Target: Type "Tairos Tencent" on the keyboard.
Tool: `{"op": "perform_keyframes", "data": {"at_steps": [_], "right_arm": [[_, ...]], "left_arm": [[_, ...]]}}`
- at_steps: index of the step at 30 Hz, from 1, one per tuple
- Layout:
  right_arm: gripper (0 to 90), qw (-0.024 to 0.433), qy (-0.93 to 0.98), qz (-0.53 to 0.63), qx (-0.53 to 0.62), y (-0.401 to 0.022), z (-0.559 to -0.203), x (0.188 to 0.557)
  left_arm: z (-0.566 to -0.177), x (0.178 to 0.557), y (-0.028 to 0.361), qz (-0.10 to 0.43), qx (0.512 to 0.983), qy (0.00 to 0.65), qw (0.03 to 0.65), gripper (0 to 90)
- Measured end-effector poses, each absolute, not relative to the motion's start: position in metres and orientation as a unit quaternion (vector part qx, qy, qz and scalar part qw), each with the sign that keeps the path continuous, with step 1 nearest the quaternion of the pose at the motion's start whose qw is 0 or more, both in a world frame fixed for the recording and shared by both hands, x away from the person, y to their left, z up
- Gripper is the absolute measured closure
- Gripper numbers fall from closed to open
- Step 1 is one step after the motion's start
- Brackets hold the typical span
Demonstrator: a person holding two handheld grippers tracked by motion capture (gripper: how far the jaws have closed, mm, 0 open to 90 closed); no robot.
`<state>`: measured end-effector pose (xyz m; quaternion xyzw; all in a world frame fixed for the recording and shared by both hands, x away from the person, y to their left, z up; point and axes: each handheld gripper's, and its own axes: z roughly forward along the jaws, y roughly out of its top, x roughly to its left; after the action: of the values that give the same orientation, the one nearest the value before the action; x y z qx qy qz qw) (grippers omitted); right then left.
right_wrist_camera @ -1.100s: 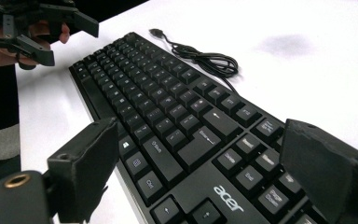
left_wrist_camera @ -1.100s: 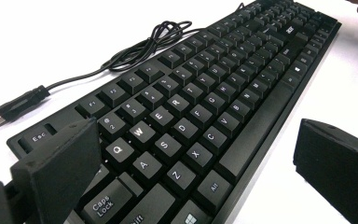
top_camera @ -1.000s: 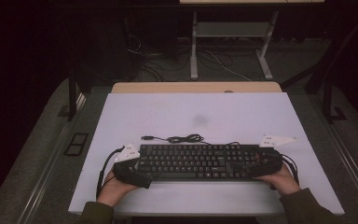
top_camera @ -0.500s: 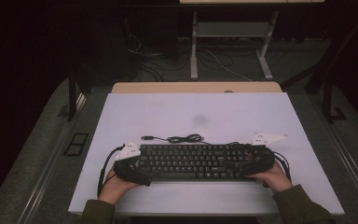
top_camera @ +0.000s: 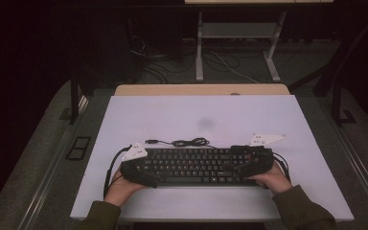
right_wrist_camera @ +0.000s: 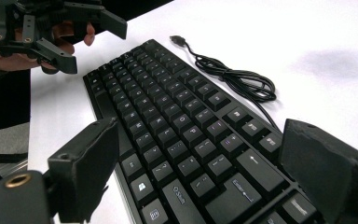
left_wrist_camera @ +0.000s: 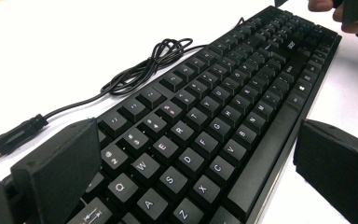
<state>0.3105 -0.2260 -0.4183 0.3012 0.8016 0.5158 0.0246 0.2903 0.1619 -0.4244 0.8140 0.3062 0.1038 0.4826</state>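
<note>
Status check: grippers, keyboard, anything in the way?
Left gripper and right gripper open, straddling opposite keyboard ends. Keyboard flat on table. Coiled cable lies behind it, clear of jaws.

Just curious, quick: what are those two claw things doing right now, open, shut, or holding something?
Left gripper: open, jaws astride the keyboard's left end.
Right gripper: open, jaws astride its right end.

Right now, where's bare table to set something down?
The far half of the table, beyond the coiled cable, is free, as are narrow strips at the left and right edges. The near middle is crowded: the keyboard with the left hand-held gripper and right hand-held gripper open at its ends.
</note>
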Motion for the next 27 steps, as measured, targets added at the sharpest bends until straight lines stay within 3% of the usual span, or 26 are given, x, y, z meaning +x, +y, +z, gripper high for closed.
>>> {"op": "perform_keyframes", "data": {"at_steps": [13,27], "right_arm": [[14.9,0.018,0.807,0.516,0.287,-0.21,-0.418,0.317],[38.7,0.002,0.816,0.51,0.271,-0.194,-0.42,0.321]], "left_arm": [[-0.425,0.296,0.157,0.11,0.81,0.308,0.487,0.2],[-0.424,0.305,0.151,0.109,0.805,0.312,0.492,0.2]]}}
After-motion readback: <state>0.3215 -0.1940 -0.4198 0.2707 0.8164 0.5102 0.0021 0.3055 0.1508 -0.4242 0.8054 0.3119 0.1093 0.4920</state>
